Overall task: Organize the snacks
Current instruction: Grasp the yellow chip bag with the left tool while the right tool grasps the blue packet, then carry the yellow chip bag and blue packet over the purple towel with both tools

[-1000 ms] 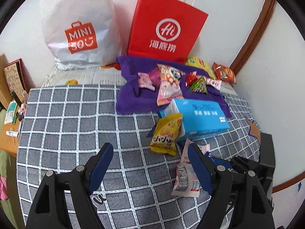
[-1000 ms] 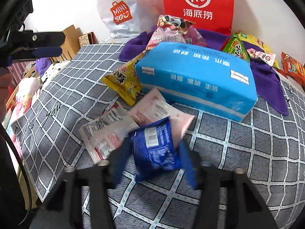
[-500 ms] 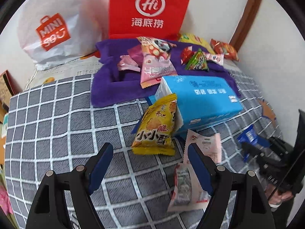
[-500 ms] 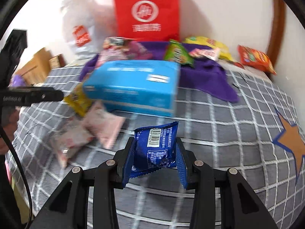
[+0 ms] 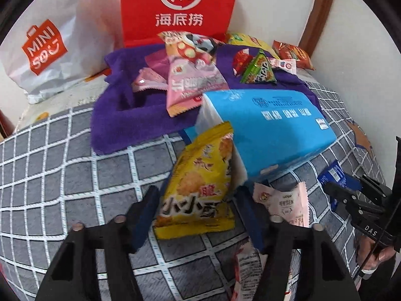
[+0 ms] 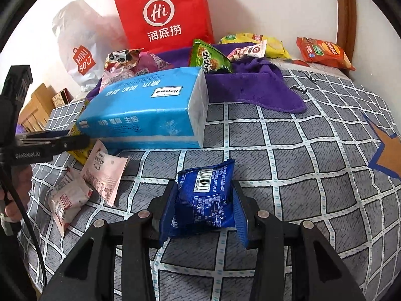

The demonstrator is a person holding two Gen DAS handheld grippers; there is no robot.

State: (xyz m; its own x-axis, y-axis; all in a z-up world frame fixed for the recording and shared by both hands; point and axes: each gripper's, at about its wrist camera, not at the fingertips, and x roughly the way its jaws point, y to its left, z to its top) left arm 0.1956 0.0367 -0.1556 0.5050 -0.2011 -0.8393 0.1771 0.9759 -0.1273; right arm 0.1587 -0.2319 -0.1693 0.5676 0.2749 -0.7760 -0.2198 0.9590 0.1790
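A: Where's the blue snack packet (image 6: 204, 198)?
B: Lower centre of the right wrist view, pinched between the pads of the right hand-held gripper (image 6: 203, 209), barcode up, above the checked bedspread (image 6: 300, 155).
A: And the left hand-held gripper (image 5: 196, 215)?
B: Its jaws have just been closing, with the yellow snack bag (image 5: 200, 188) between them; blur hides whether the pads actually press it. The bag leans on the blue tissue pack (image 5: 270, 130).
A: What's hard to see?
B: The pink wrappers (image 5: 283, 200) at lower right are partly covered by the left gripper's finger. Further up, snacks pile on a purple towel (image 5: 117, 120), overlapping. The red paper bag (image 5: 179, 7) is cut off by the top edge, and the white plastic bag (image 5: 47, 50) sits at upper left.
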